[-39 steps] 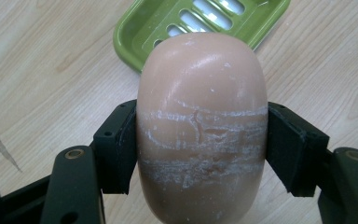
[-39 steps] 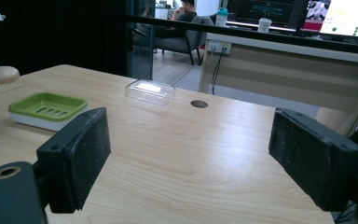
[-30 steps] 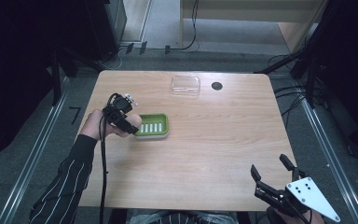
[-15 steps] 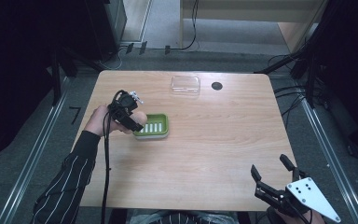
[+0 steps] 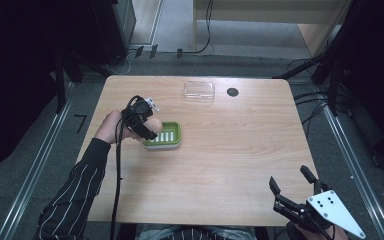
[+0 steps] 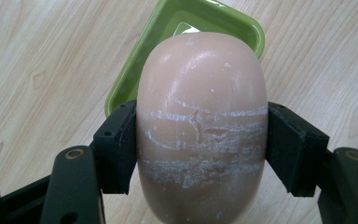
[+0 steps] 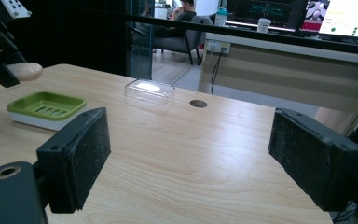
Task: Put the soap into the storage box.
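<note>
Since the soap bar is pinched across its middle by the left claw and hangs over the near-left edge of the green soap dish, the step looks like setting it in — judged, not seen. Best: shift further over the slotted middle, lower level, then release; the bar is rounded and scuffed where the pads bite, so it may slip or roll. Right claw holds nothing, jaws wide apart, at the table's near-right corner, well apart. Clear plastic lid and a dark round hole sit at the far edge — nothing blocks the path.
</note>
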### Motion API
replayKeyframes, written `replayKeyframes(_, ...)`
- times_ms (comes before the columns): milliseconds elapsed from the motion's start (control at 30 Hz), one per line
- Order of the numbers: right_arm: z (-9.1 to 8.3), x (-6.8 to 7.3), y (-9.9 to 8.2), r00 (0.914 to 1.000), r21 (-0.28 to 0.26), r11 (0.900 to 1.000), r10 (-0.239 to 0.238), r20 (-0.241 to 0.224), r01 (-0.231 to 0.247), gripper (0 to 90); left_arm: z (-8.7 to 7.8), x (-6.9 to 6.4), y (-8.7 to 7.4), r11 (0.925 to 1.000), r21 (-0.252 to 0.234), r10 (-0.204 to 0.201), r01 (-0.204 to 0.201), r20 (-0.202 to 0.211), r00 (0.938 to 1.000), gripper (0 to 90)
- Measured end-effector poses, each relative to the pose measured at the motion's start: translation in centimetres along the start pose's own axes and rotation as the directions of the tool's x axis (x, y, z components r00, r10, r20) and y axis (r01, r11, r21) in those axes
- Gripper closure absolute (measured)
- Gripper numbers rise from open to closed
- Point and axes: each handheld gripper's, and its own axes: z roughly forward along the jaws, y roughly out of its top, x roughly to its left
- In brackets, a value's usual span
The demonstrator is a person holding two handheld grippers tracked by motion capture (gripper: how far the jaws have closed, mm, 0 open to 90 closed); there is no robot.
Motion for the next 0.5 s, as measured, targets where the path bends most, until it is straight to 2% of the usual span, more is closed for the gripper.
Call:
replayKeyframes(167, 0.0, 0.0, 0.0, 1.0, 0.0, 1.0, 0.0, 0.003, 0.0, 13.2, 0.4, 0.0, 0.2, 0.9998, 0.004, 0.018, -0.018, 0.004, 0.9998, 33.7)
replayKeyframes(267, -0.1, 0.0, 0.0, 1.0, -0.001, 1.0, 0.0, 0.004, 0.0, 13.2, 0.7, -0.1, 0.5, 0.999, 0.008, 0.044, -0.044, 0.003, 0.999, 33.8)
replayKeyframes(500, 0.0, 0.0, 0.0, 1.0, 0.002, 1.0, 0.001, 0.004, -0.001, 13.2, 1.4, 0.1, 0.9, 0.9976, 0.015, 0.068, -0.068, 0.003, 0.9977, 33.8)
